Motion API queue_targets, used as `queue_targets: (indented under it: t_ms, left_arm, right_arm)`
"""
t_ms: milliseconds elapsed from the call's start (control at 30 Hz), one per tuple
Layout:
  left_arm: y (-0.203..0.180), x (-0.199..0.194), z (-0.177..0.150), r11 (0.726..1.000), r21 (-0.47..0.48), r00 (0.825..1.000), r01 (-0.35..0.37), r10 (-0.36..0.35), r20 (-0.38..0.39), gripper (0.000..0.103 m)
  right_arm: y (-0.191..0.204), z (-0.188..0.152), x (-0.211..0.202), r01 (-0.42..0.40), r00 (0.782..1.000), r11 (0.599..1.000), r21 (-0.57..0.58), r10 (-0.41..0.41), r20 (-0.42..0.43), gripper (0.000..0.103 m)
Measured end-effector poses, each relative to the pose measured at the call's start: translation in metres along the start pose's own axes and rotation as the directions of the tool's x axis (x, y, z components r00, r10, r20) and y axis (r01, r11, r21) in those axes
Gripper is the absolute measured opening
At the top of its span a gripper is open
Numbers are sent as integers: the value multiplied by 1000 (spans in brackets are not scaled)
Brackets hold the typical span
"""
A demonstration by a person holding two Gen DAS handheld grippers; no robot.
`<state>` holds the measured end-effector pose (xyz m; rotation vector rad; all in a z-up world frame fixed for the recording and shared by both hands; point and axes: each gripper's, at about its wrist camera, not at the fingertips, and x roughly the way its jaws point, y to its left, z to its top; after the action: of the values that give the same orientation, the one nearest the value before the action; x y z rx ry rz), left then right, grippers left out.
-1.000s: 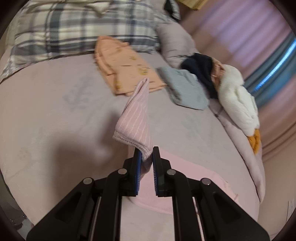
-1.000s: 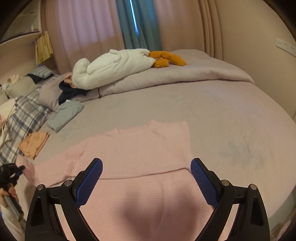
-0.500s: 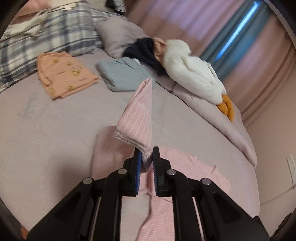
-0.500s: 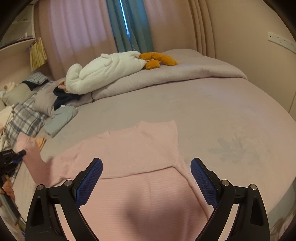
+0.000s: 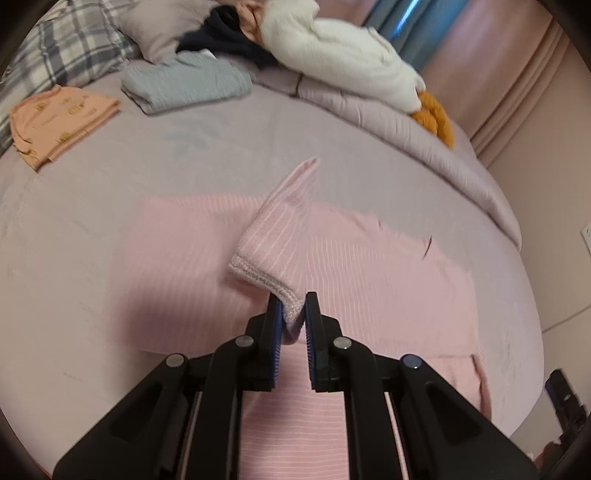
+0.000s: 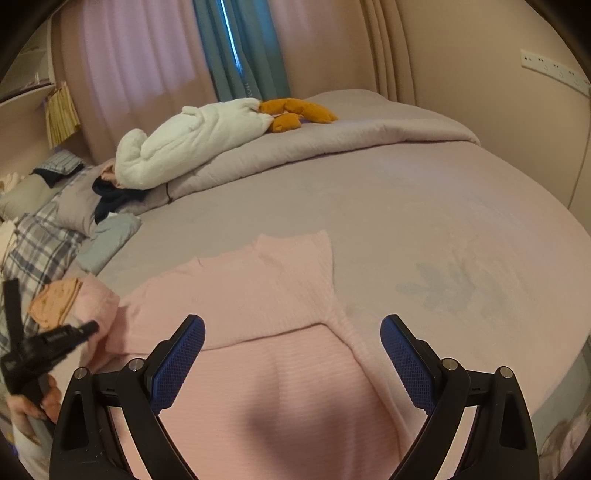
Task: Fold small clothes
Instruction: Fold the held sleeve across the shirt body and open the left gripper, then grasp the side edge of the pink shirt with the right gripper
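Observation:
A pink ribbed sweater (image 5: 369, 280) lies flat on the bed, partly folded. My left gripper (image 5: 292, 317) is shut on the sweater's sleeve cuff (image 5: 262, 273) and holds the sleeve lifted over the sweater's body. In the right wrist view the sweater (image 6: 266, 295) spreads in front of my right gripper (image 6: 291, 350), which is open and empty just above its lower part. The left gripper (image 6: 70, 338) shows at the left edge there, with the lifted sleeve (image 6: 96, 302).
A folded orange garment (image 5: 59, 118) and a folded grey one (image 5: 184, 79) lie at the far left of the bed. A white plush (image 5: 340, 55), dark clothes (image 5: 225, 33), a plaid pillow (image 5: 62, 48) and a rolled duvet (image 6: 314, 144) line the far side.
My left gripper has swung right with the sleeve, carrying it from beside the sweater to over its body. My right gripper has stayed open, shifting slightly.

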<state>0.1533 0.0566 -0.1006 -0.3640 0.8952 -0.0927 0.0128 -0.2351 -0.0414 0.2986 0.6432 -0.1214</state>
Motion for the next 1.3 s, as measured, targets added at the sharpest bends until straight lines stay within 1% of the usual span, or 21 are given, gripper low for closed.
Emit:
queue_targets:
  t_ms: [33,233,367,533,567,600,633,667,700,733,767,800,900,1000,1100,1167,1233,1300]
  left_arm:
    - [-1,7,-3,1000,7,1000,-3,3,-20,11]
    - [-3,30,-14,999,33,996,-32,34,-78,12]
    - [1,39,-19,1000,4,992,-10,11,-124,12]
    - [-3,38,-23,1000,15,991,1,1,-136,13]
    - [-4,36,-23,1000,12,991,9,-7,-136,16]
    - [-5,33,-23,1000,6,991,20,-19,-134,23]
    - [-5,29,-22,1000,3,991,27,-27,-129,27]
    - [-6,26,-21,999,3,992,32,-31,-119,33]
    - [-7,20,-20,999,8,994,31,-30,-103,38]
    - [-8,14,-18,1000,12,996,29,-28,-89,41]
    - [-7,9,-18,999,14,997,29,-28,-77,47]
    - [-6,3,-18,999,14,998,30,-29,-64,56]
    - [0,-18,-18,999,6,999,31,-31,-17,68]
    - [10,-36,-17,1000,-7,1000,14,-14,15,75]
    - [23,-51,-19,1000,-26,999,-17,18,41,76]
    - [34,-61,-22,997,-48,996,-53,56,68,78]
    - [49,-70,-27,992,-87,992,-86,93,87,80]
    - [59,-73,-31,989,-115,991,-94,105,86,80]
  right_arm:
    - [-1,0,1,2,1000,1000,3,-2,-1,95]
    - [-6,-2,6,6,1000,1000,10,-6,-17,95]
    - [-9,-3,9,8,1000,1000,16,-8,-25,95]
    - [-11,-2,10,6,1000,1000,19,-6,-27,95]
    - [-11,-2,10,6,1000,1000,19,-6,-27,95]
    - [-11,-3,9,7,1000,1000,18,-6,-27,95]
    - [-11,-4,9,7,1000,1000,17,-7,-27,95]
    - [-12,-4,9,8,1000,1000,17,-8,-28,95]
    - [-12,-5,9,9,1000,1000,17,-8,-29,95]
    - [-12,-6,9,9,1000,1000,18,-9,-29,95]
    - [-12,-6,9,9,1000,1000,19,-9,-30,95]
    - [-12,-6,9,8,1000,1000,19,-8,-29,95]
    - [-12,-7,9,6,1000,1000,15,-5,-29,95]
    - [-9,-8,10,1,999,1000,6,-1,-32,95]
    - [-3,-8,12,-14,999,1000,-7,13,-40,95]
    - [2,-8,15,-27,998,999,-17,26,-50,95]
    - [11,-6,20,-48,997,998,-39,45,-67,95]
    - [23,-3,24,-82,994,994,-65,77,-76,95]
